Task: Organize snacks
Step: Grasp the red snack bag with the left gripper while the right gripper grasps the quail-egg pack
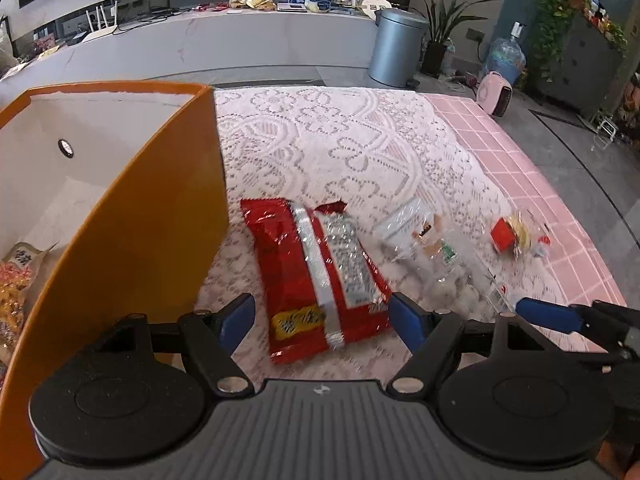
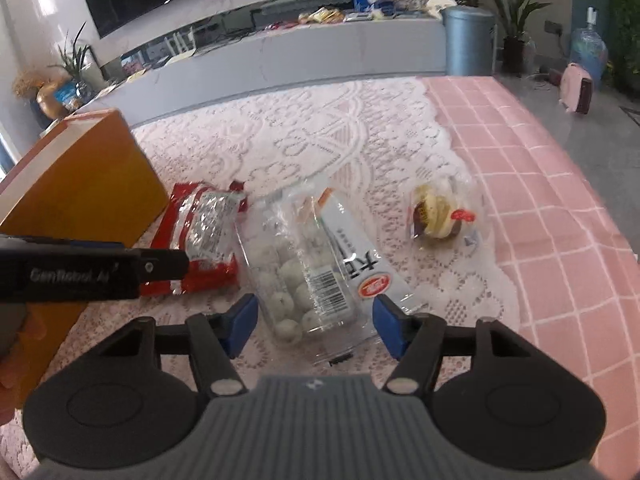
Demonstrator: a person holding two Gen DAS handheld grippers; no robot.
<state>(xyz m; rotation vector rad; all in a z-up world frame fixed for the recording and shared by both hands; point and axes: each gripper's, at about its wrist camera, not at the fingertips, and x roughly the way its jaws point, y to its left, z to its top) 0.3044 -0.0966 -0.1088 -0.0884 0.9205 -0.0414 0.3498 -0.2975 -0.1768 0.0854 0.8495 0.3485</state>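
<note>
Straddling the red pack (image 1: 320,280) and clear bag (image 2: 316,268), both claws (image 1: 322,316) (image 2: 316,322) stand apart, untouching; next, clamp, lift, box (image 1: 132,216) leftward.

A box (image 2: 80,184) stands on the table (image 2: 540,200) at the left. Just right of the box lies a foil packet (image 2: 204,232), next right a bag of balls (image 2: 304,264), and farthest from the box, apart, a wrapped cake (image 2: 438,212). More snacks (image 1: 16,280) lie inside the box.
</note>
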